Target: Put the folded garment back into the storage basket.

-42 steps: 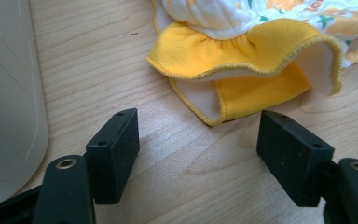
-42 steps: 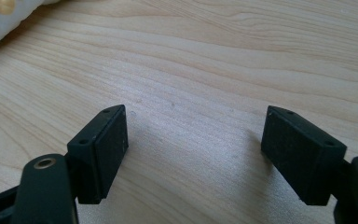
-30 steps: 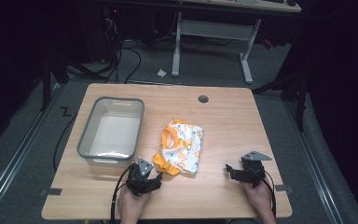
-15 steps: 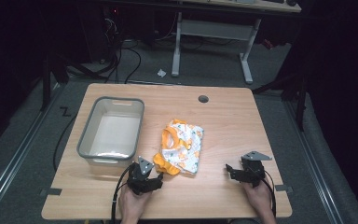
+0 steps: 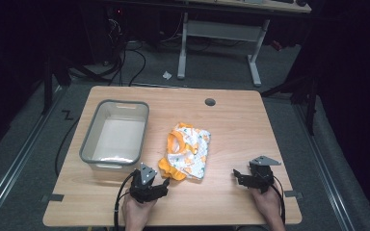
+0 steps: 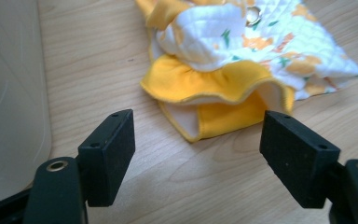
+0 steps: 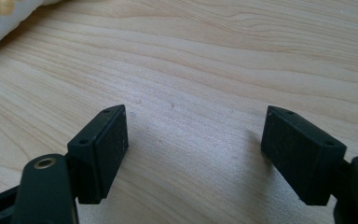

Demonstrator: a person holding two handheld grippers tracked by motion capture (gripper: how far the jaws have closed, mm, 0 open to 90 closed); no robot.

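- Left tongs (image 5: 166,182), low and left of centre in the high view, stand wide apart with nothing between them; the jaws have just been closing a shade.
- In the left gripper view the cloth (image 6: 242,60) lies just ahead of the jaws, its yellow frill nearest, apart from them.
- Right tongs (image 5: 237,174), lower right, gape empty over bare worktop (image 7: 223,60).
- The cloth (image 5: 187,151) sits mid-frame on the worktop.
- A grey bin (image 5: 90,143) stands left of it, near the left tongs.
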